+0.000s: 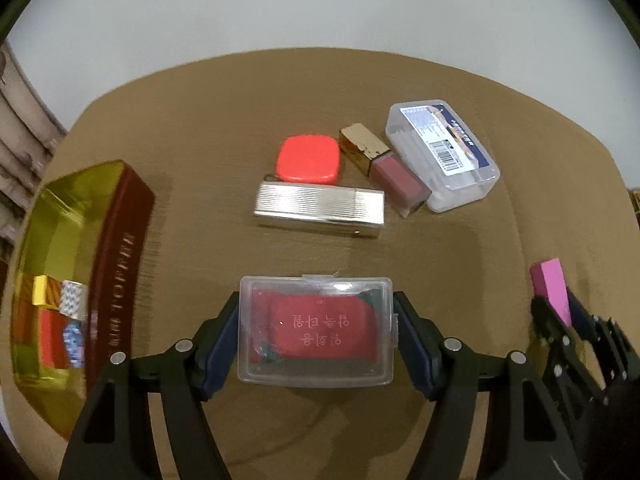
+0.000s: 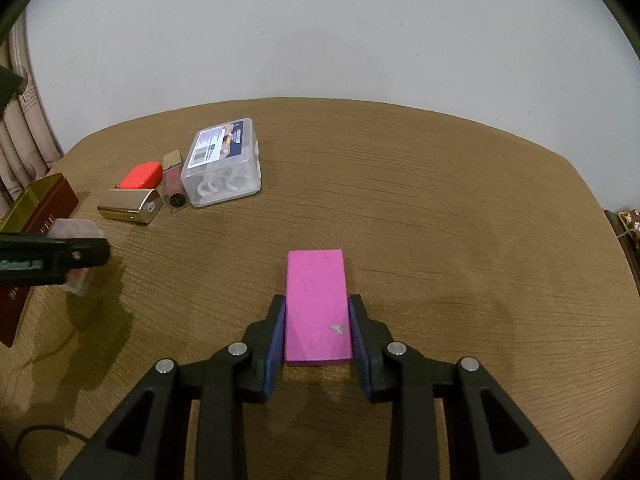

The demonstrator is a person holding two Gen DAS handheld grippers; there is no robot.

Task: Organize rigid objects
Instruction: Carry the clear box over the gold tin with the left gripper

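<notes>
My left gripper point(image 1: 316, 312) is shut on a clear plastic case with a red card inside point(image 1: 316, 330), held above the brown table point(image 1: 460, 264). My right gripper point(image 2: 318, 312) is shut on a pink block point(image 2: 316, 304), which also shows in the left wrist view point(image 1: 551, 288). A dark red tin with a gold lining point(image 1: 80, 272) stands to the left with several small items inside; it also shows in the right wrist view point(image 2: 44, 204). Ahead lie a silver ribbed case point(image 1: 320, 210), a red rounded case point(image 1: 308, 160), a gold-capped lip gloss point(image 1: 384, 168) and a clear labelled box point(image 1: 442, 154).
A white wall rises behind the table's far edge. Curtain folds point(image 1: 20, 120) hang at the far left. In the right wrist view the left gripper point(image 2: 52, 258) shows at the left edge, and a black cable point(image 2: 44, 432) lies at the lower left.
</notes>
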